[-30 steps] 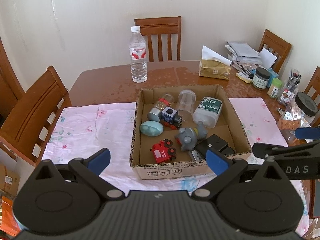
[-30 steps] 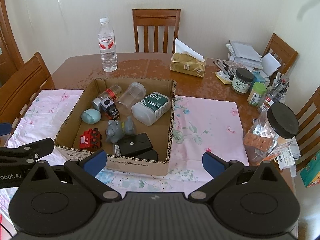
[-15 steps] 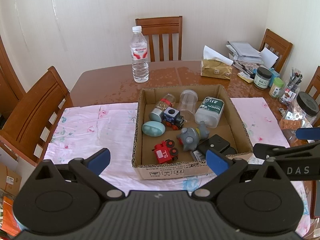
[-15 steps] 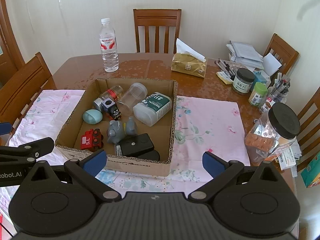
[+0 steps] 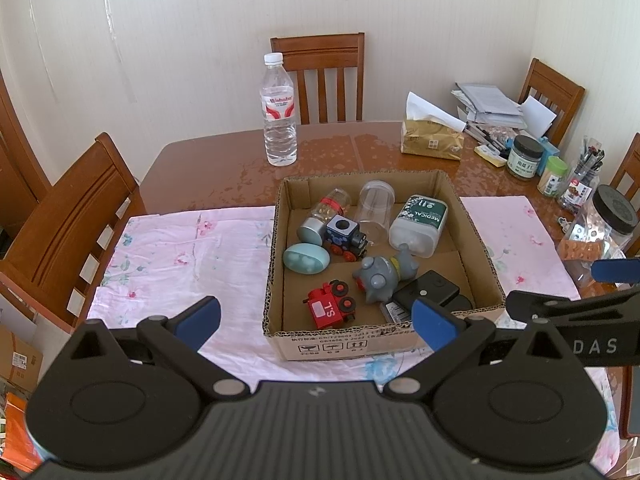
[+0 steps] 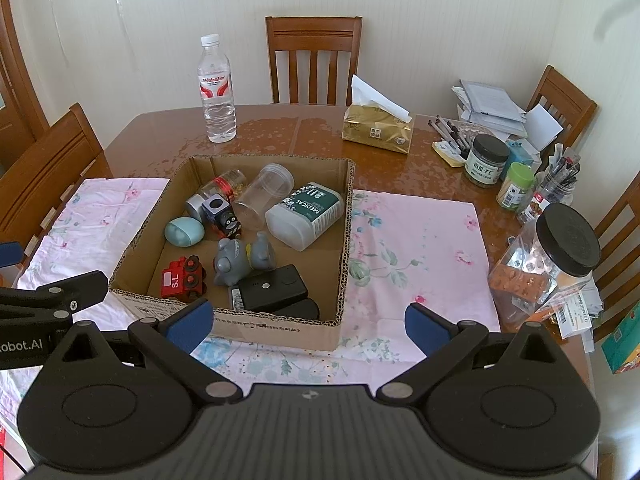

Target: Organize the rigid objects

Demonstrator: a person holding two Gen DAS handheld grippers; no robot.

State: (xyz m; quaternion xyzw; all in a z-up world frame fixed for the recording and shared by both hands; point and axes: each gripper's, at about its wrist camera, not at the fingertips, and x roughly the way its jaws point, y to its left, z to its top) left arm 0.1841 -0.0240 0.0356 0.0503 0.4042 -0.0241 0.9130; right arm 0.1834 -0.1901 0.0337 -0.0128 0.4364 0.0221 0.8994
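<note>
Both grippers, left (image 5: 316, 320) & right (image 6: 306, 322), are hovering wide open w/ nothing held, near a corrugated cardboard box (image 6: 280, 330) of hard plastic toys sitting on pink floral cloth (image 6: 420, 240) over glossy wood table (image 6: 320, 128).

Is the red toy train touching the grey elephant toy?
Apart. The left wrist view shows bare cardboard between the red toy train and the grey elephant toy.

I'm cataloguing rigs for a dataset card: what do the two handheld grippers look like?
Both look alike: a black ribbed plastic body with two round discs and black linkage arms ending in blue finger pads. The left gripper shows white "obot.AI" lettering on its side in the right wrist view; the right gripper shows "DAS" in the left wrist view. No hands or sleeves visible.
</note>
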